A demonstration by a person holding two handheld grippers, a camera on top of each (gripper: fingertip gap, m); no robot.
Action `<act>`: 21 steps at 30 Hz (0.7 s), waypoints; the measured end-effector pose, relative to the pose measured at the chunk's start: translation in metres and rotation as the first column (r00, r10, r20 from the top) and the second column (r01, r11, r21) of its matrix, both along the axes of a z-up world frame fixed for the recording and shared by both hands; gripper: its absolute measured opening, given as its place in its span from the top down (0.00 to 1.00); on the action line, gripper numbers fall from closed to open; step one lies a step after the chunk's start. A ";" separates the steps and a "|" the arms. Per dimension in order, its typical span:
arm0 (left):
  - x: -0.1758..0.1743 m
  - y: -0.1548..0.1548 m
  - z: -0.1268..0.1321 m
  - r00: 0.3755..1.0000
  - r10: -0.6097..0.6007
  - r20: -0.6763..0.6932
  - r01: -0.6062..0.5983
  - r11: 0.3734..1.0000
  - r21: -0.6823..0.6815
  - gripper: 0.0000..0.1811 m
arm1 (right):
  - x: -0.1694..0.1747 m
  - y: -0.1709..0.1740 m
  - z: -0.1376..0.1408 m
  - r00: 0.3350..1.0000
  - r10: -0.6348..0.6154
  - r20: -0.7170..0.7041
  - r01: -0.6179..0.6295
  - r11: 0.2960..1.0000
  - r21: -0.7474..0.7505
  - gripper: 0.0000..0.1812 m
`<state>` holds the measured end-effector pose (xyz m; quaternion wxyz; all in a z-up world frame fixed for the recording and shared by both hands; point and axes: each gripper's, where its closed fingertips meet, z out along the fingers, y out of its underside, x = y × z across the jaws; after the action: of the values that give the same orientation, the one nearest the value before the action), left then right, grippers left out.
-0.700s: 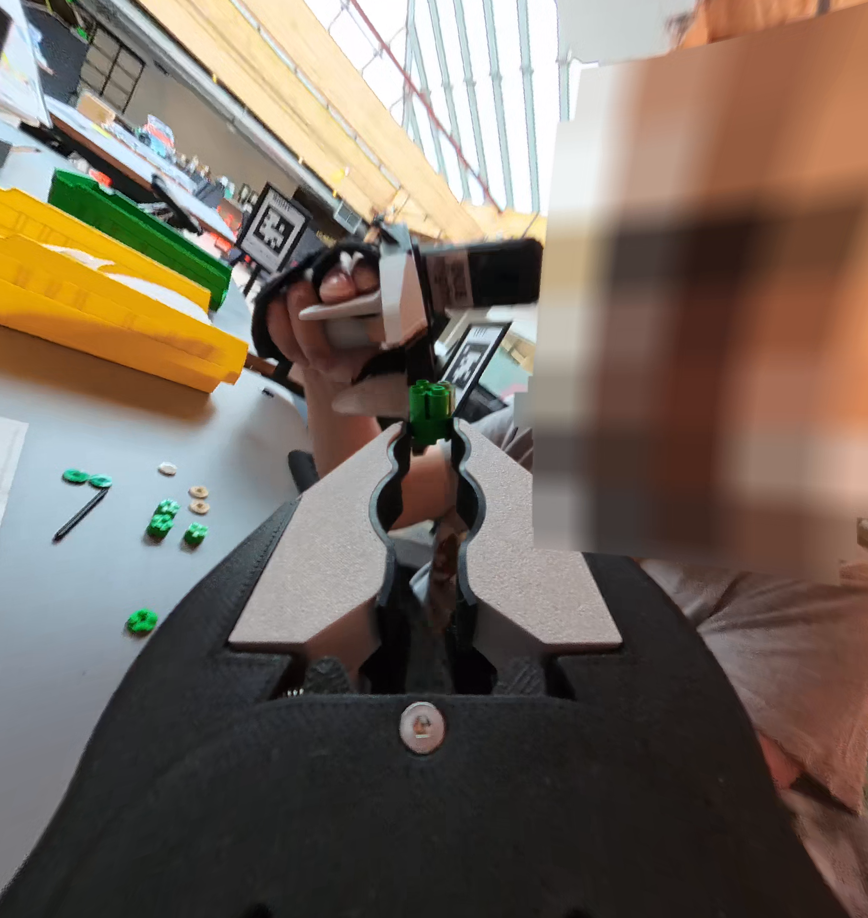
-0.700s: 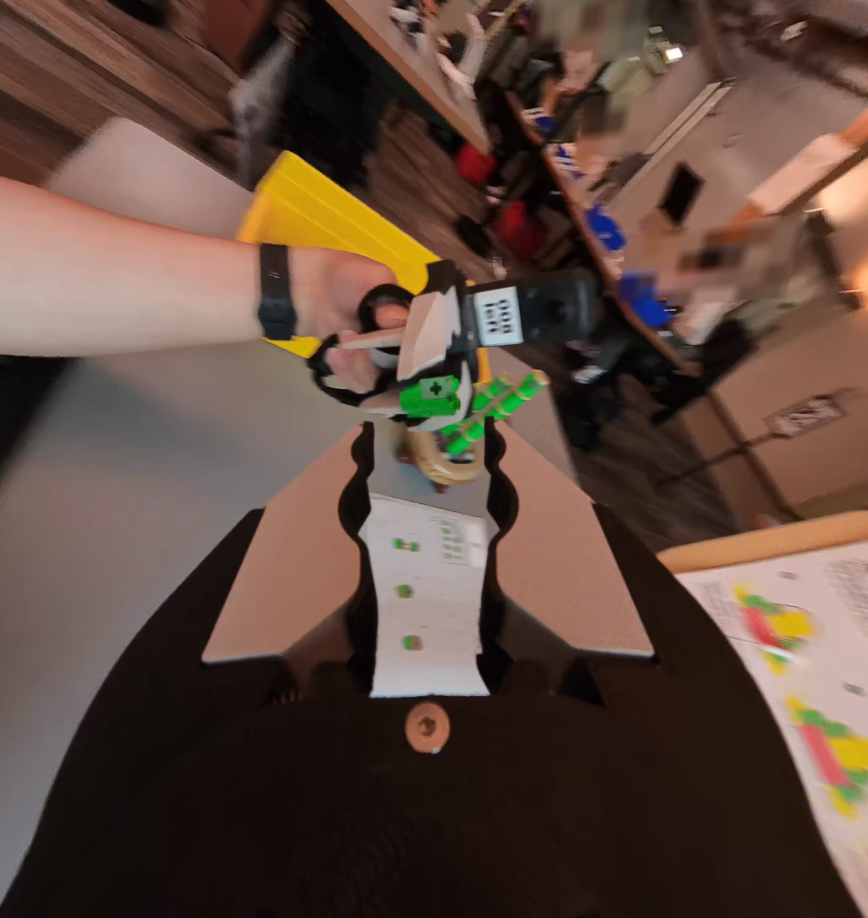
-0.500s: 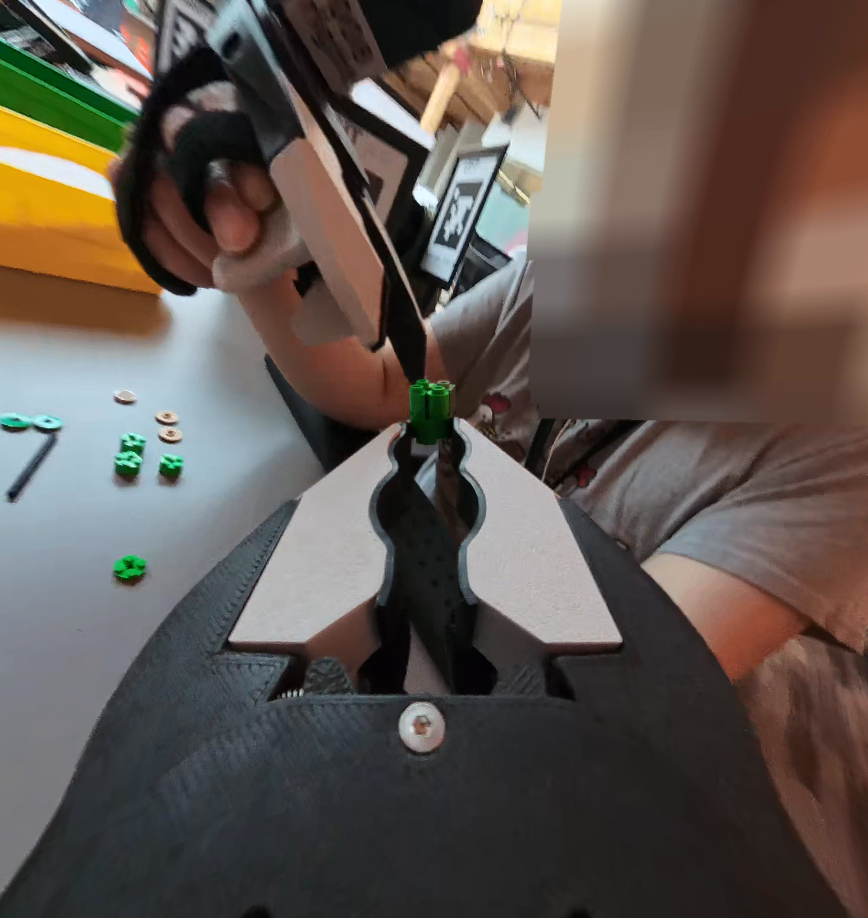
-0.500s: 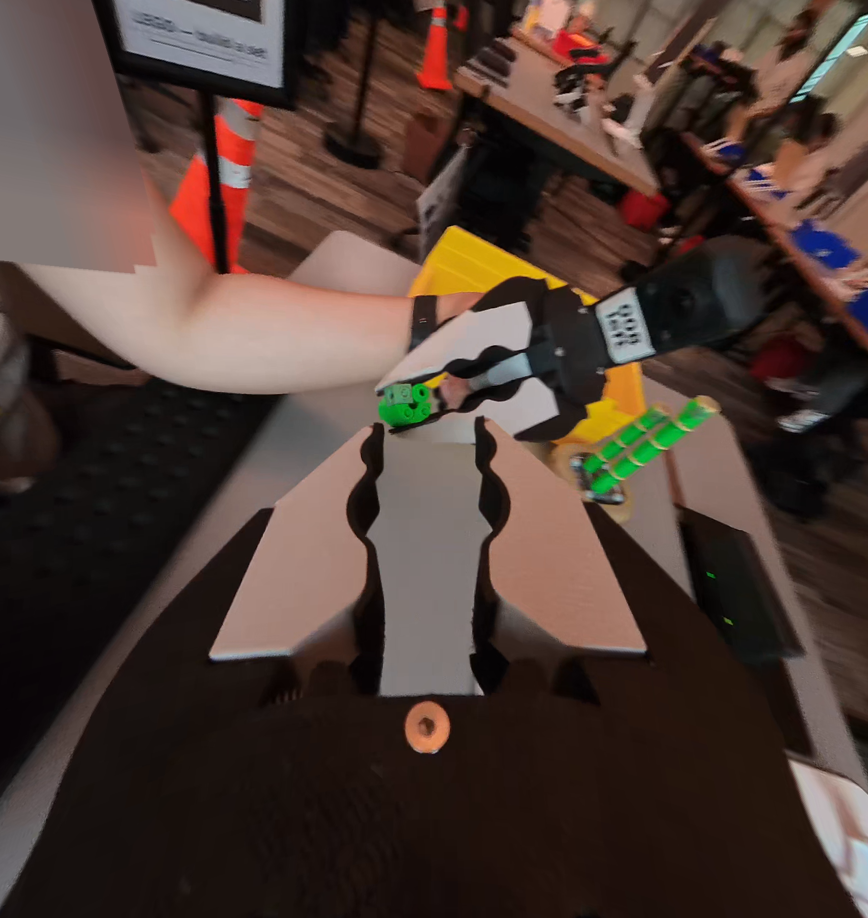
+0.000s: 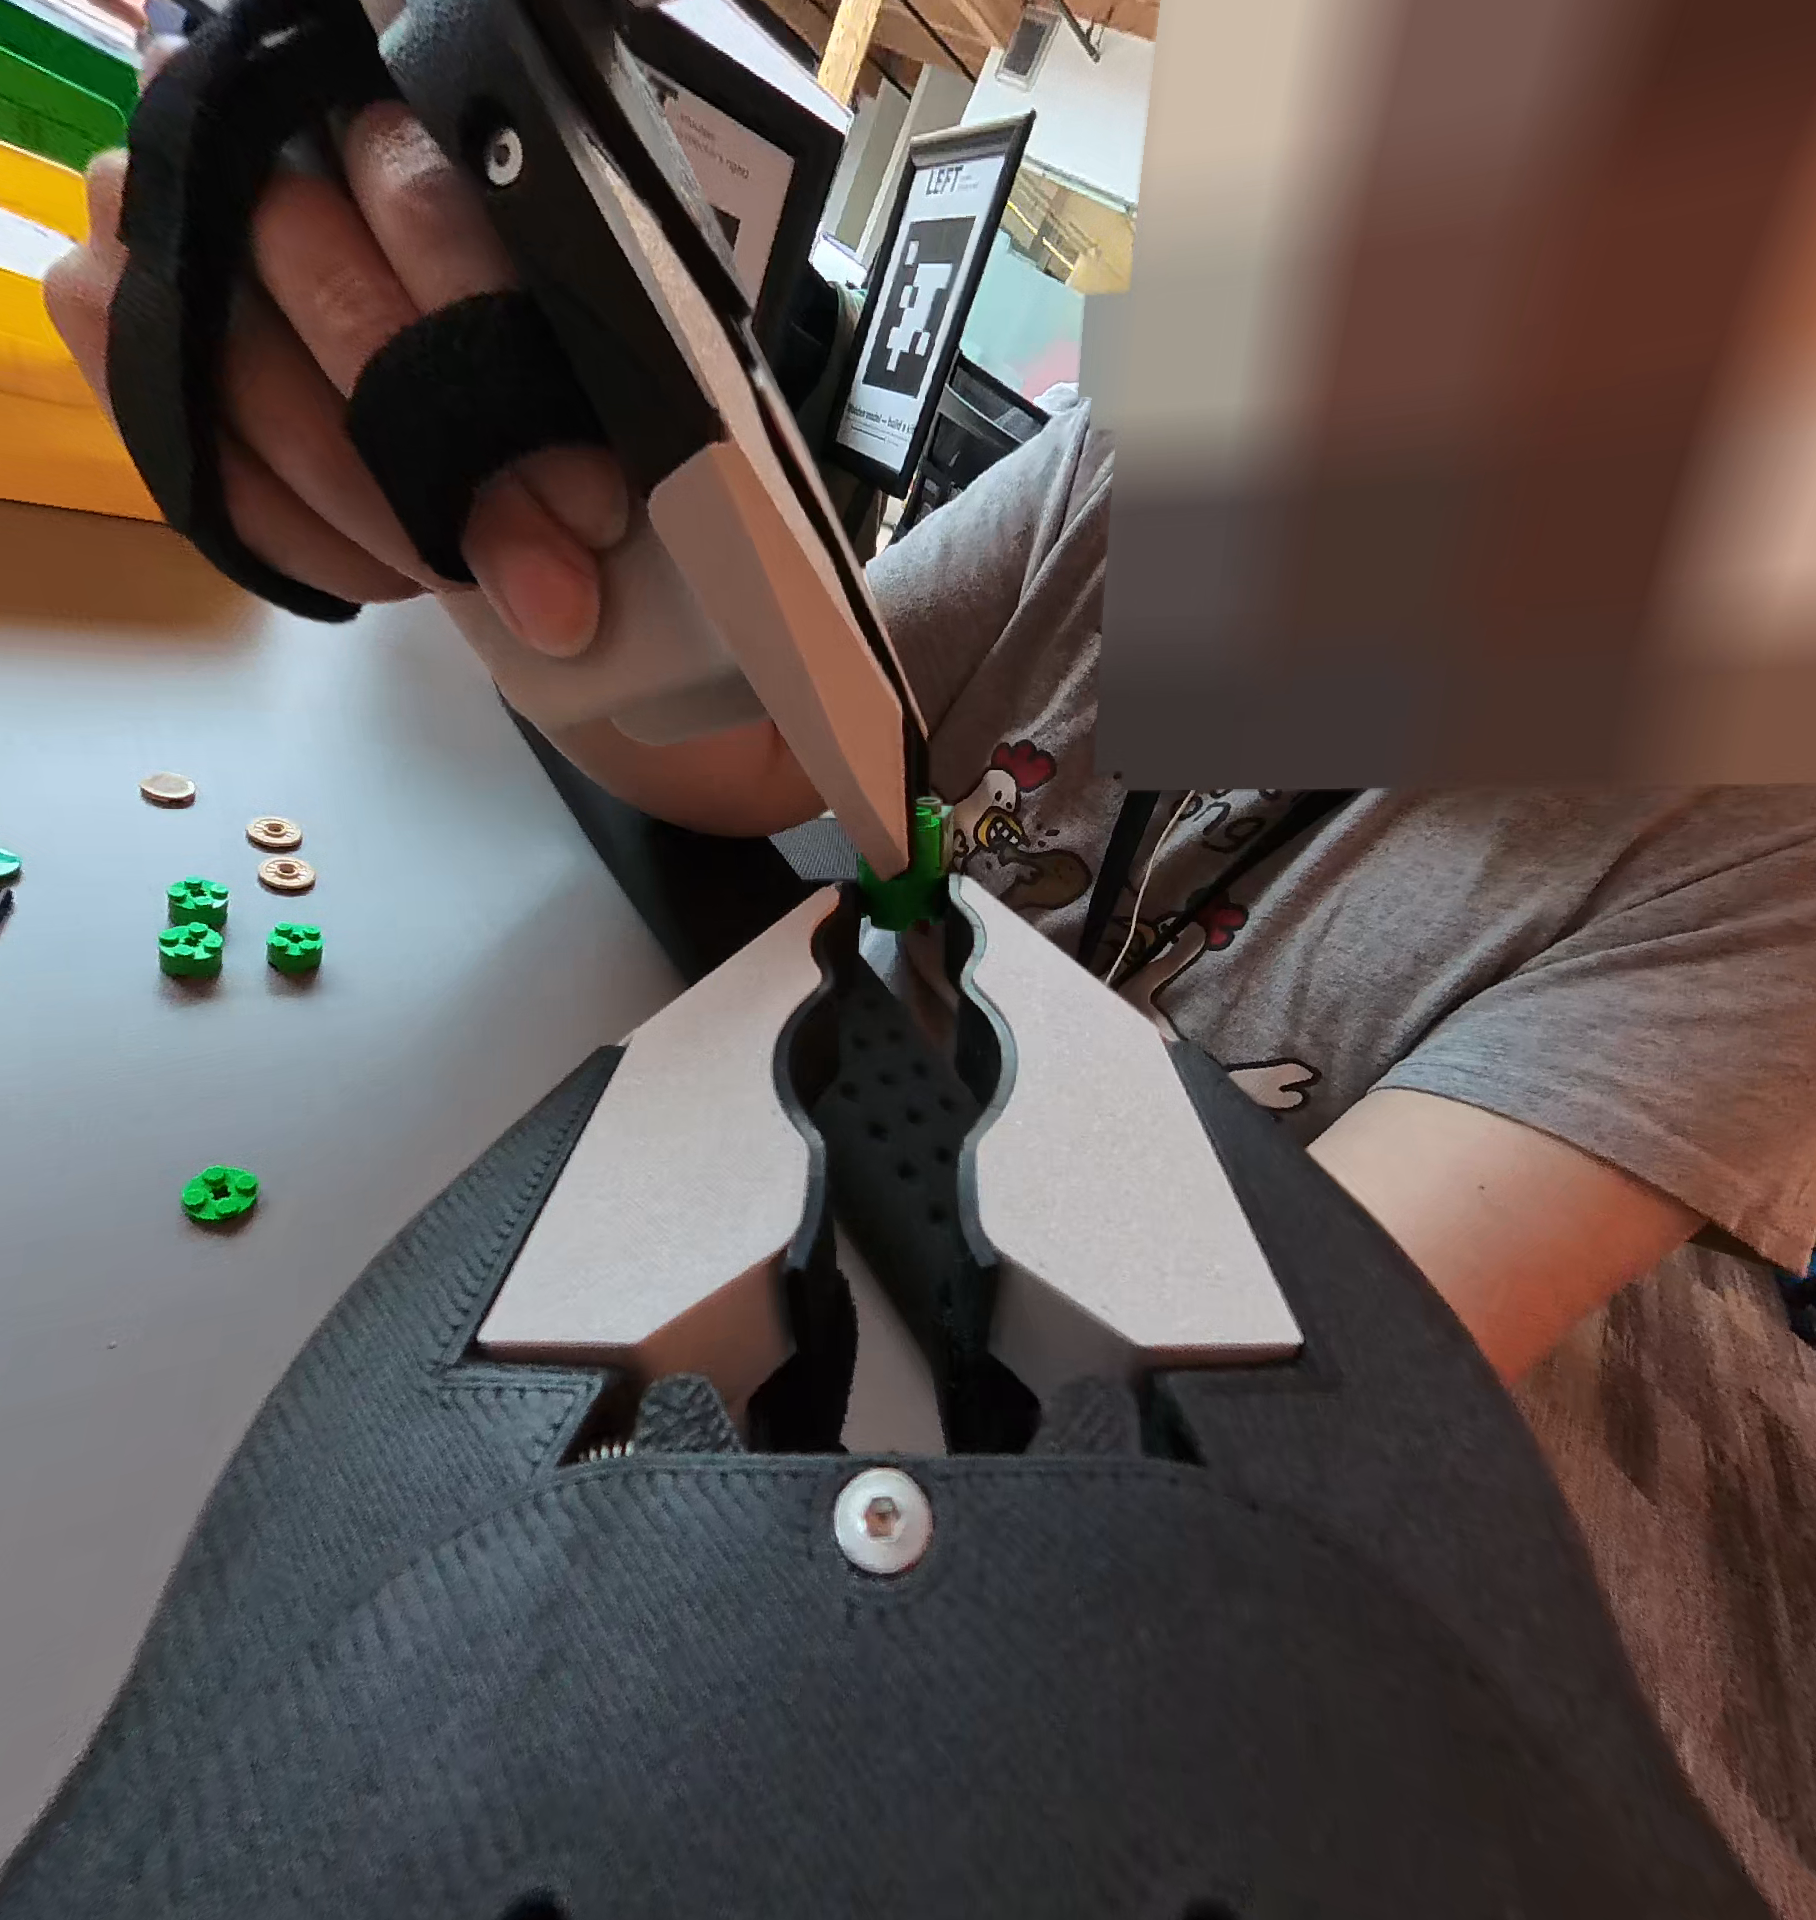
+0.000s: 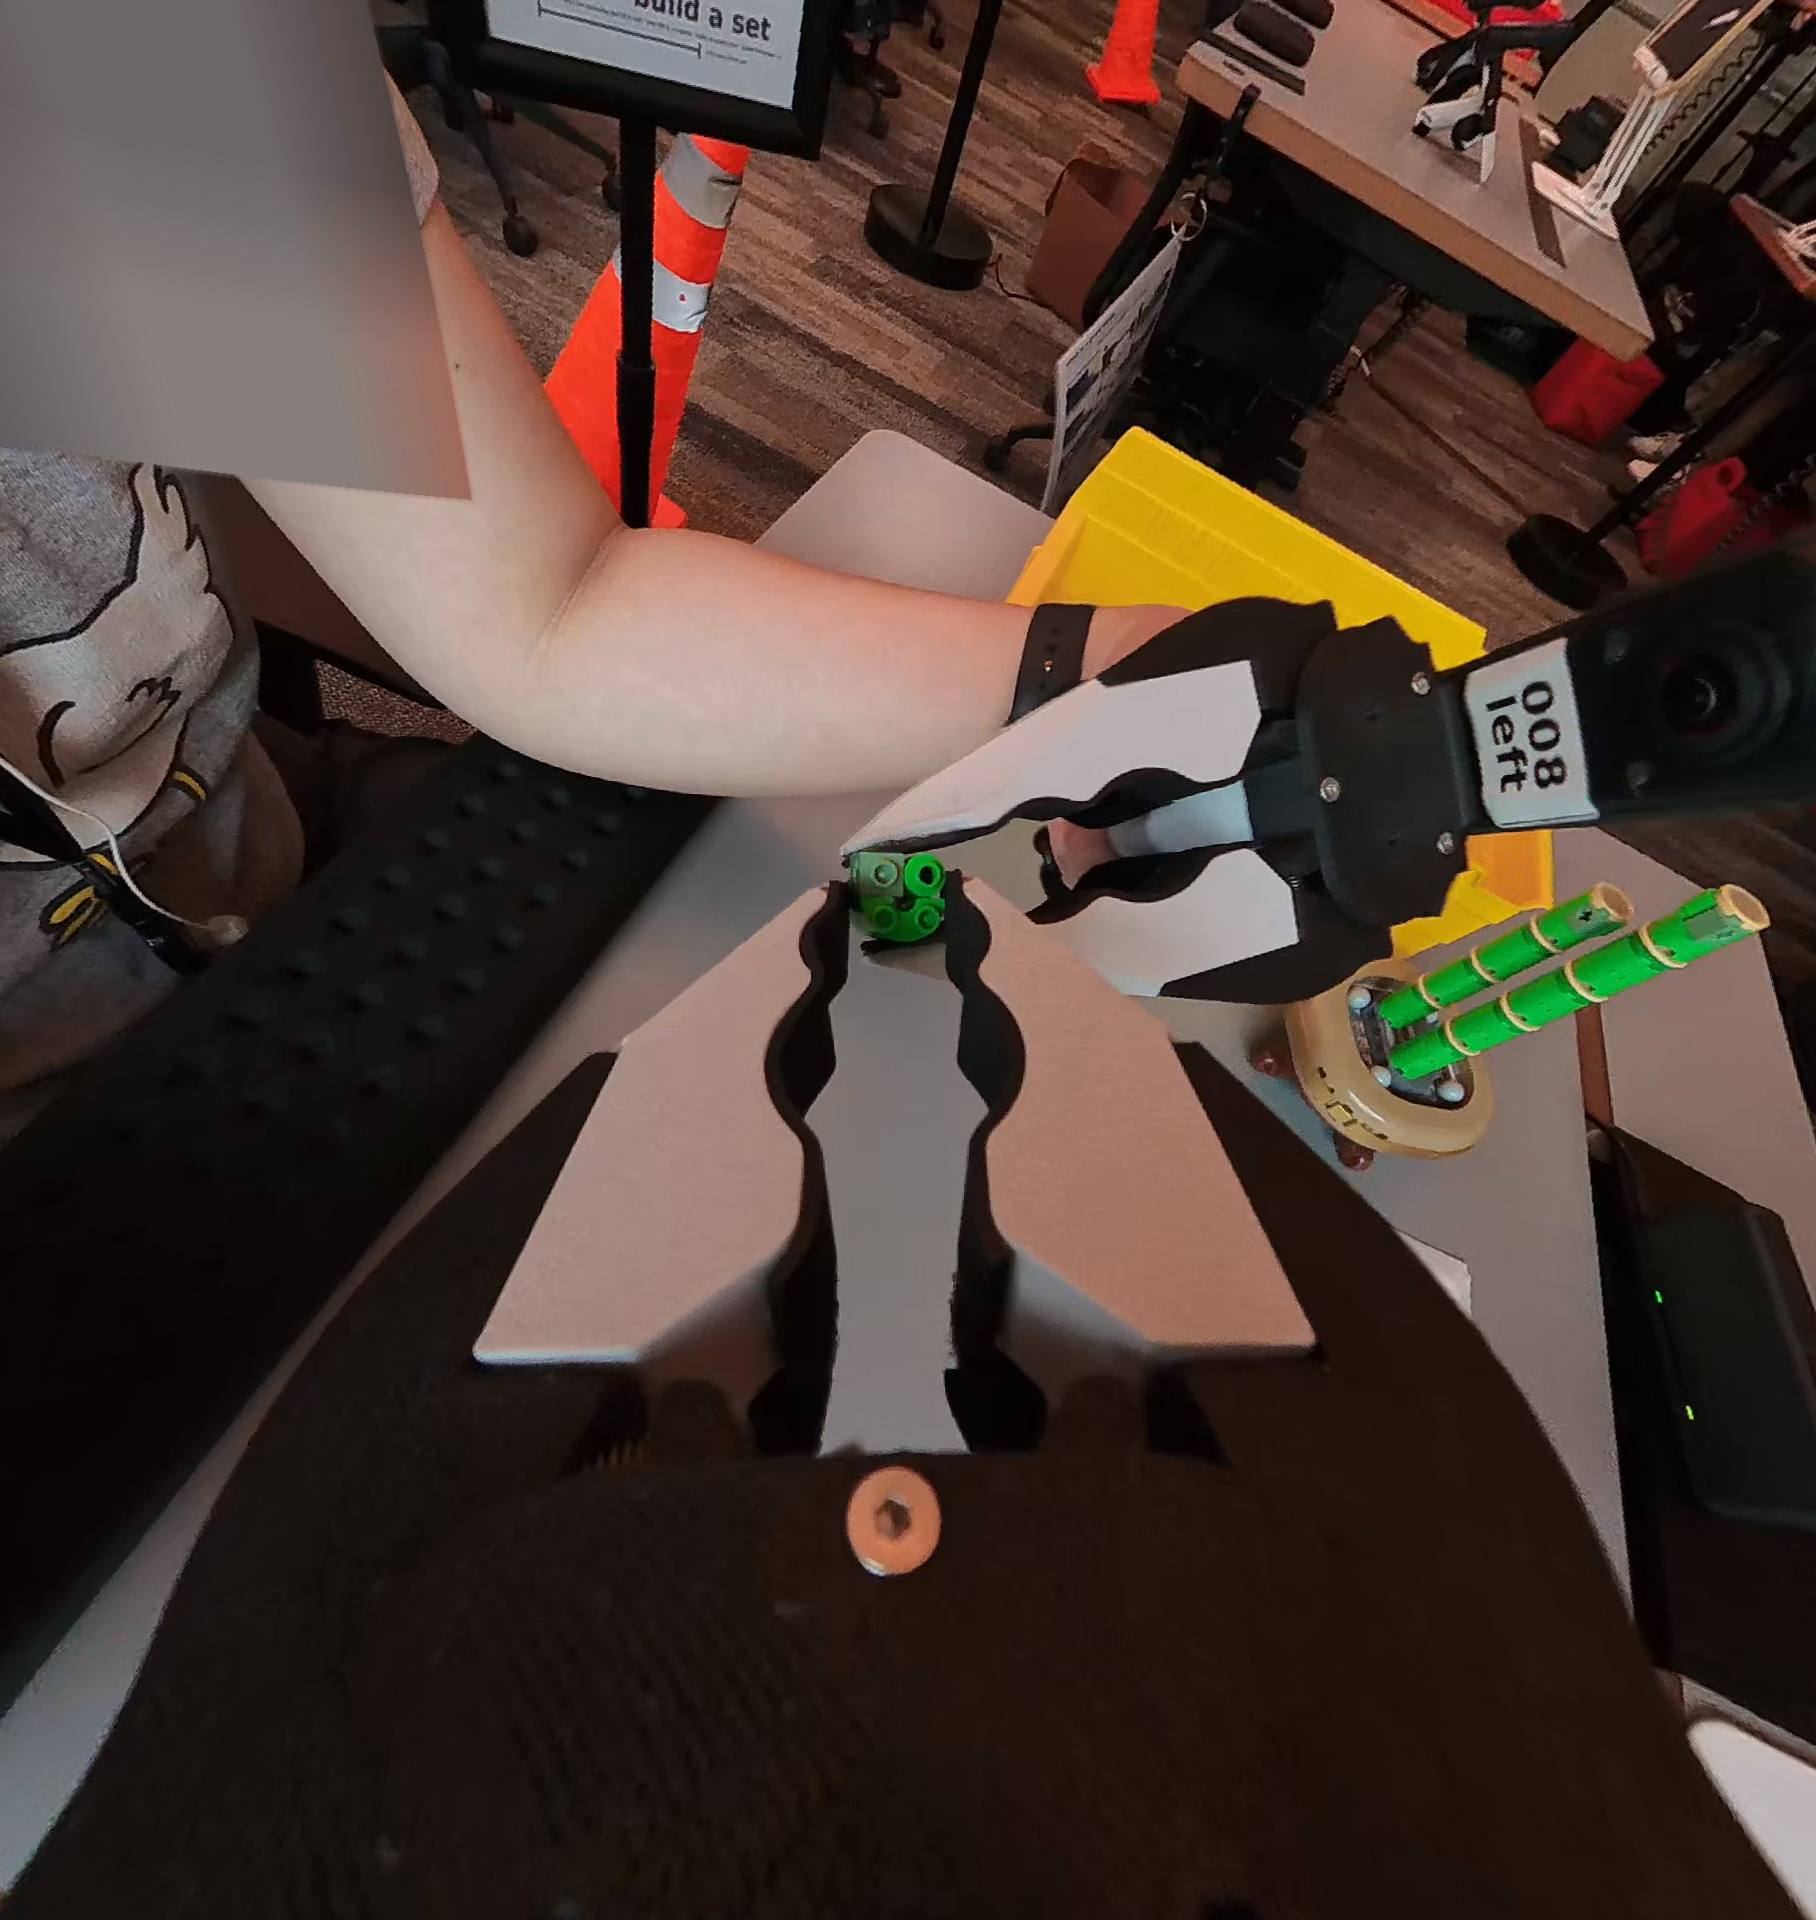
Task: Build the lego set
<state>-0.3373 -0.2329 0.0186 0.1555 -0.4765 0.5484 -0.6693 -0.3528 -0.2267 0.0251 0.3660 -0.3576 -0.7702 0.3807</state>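
Green round brick (image 5: pixel 902 896) sits pinched in the left gripper (image 5: pixel 899 904) jaws; right gripper (image 6: pixel 896 906) jaws, closing at twelve o'clock, should grip squarely before pulling.

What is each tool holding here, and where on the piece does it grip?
The left tool pinches a green round lego brick by its sides. The right tool closes around its stud end too; whether it truly grips is unclear.
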 end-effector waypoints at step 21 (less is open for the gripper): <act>-0.038 -0.003 0.007 0.935 0.329 -0.133 -0.287 0.921 0.263 0.86 | 0.048 0.099 -0.135 0.853 -0.267 0.449 0.240 0.964 0.116 0.91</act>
<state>-0.3751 -0.2359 0.0261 0.2667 -0.5915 0.5546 -0.5210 -0.3046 -0.1281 -0.1094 0.2296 -0.5257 -0.7913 0.2119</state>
